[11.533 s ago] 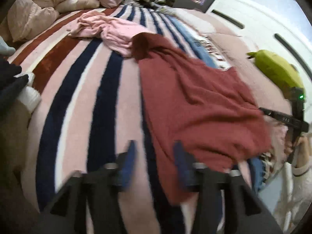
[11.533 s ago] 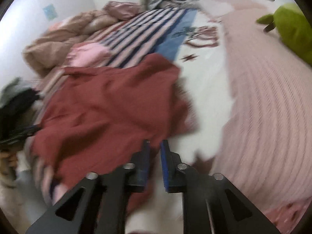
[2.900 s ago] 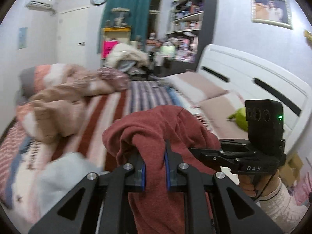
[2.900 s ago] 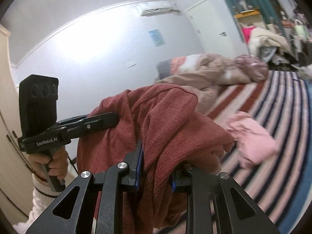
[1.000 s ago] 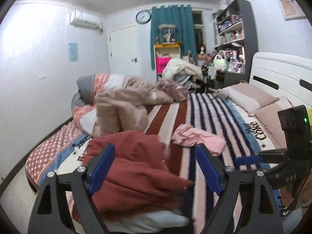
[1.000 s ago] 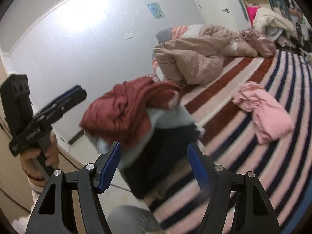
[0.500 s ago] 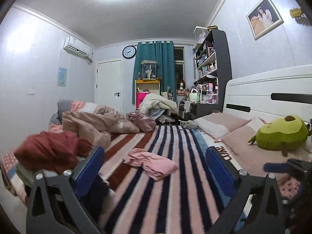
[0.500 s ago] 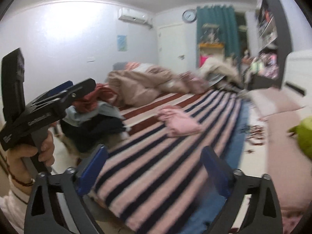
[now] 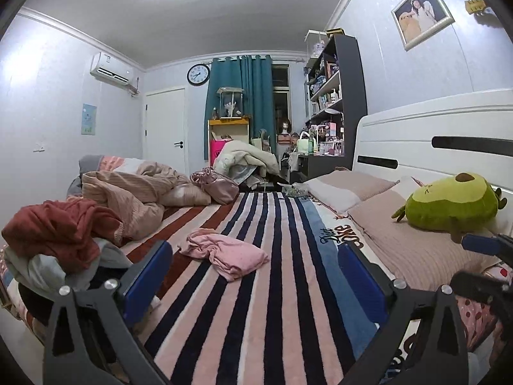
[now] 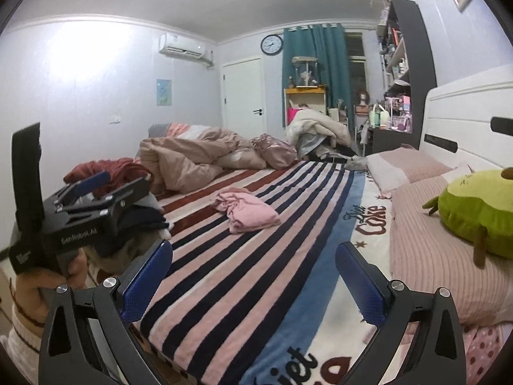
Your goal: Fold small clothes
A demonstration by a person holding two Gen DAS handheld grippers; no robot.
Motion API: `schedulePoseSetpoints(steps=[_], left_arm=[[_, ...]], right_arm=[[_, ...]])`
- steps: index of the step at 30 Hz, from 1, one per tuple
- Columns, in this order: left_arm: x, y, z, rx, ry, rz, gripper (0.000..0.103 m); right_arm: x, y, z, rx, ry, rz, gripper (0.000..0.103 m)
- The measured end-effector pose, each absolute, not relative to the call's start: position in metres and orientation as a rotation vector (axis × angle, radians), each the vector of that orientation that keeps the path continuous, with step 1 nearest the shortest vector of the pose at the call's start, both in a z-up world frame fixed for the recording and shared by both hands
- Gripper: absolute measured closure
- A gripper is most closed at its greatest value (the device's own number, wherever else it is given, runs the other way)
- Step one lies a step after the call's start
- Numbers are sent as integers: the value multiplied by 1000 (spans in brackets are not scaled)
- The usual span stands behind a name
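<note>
Lower layers of the clothes pile (image 9: 48,266) behind the left tool's finger (image 9: 146,276); shelf items (image 9: 323,96) too small.

A crumpled pink garment (image 9: 224,253) lies unfolded at mid-frame on the striped bed (image 9: 282,288). At the left edge of the frame, a bunched dark red garment (image 9: 61,227) tops a pile of clothes (image 9: 38,266) in grey and dark fabrics.

Open striped blanket (image 9: 272,288) between both claws, pink garment (image 9: 227,253) lying mid-bed, clothes pile (image 9: 54,247) at left edge, avocado plush (image 9: 452,202) on pillows at right
</note>
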State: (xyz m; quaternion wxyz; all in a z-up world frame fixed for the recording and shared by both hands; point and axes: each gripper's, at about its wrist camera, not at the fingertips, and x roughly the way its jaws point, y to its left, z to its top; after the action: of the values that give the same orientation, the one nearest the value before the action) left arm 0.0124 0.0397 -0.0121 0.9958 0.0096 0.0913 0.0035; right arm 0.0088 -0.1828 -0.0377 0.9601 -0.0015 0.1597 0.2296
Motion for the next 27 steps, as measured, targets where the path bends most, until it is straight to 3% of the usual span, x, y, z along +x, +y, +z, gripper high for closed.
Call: schedulePoseSetpoints(steps=[27], left_arm=[[16,44,-24,22,213,35,1]], right_arm=[[9,-178,-38,10,321,457,1]])
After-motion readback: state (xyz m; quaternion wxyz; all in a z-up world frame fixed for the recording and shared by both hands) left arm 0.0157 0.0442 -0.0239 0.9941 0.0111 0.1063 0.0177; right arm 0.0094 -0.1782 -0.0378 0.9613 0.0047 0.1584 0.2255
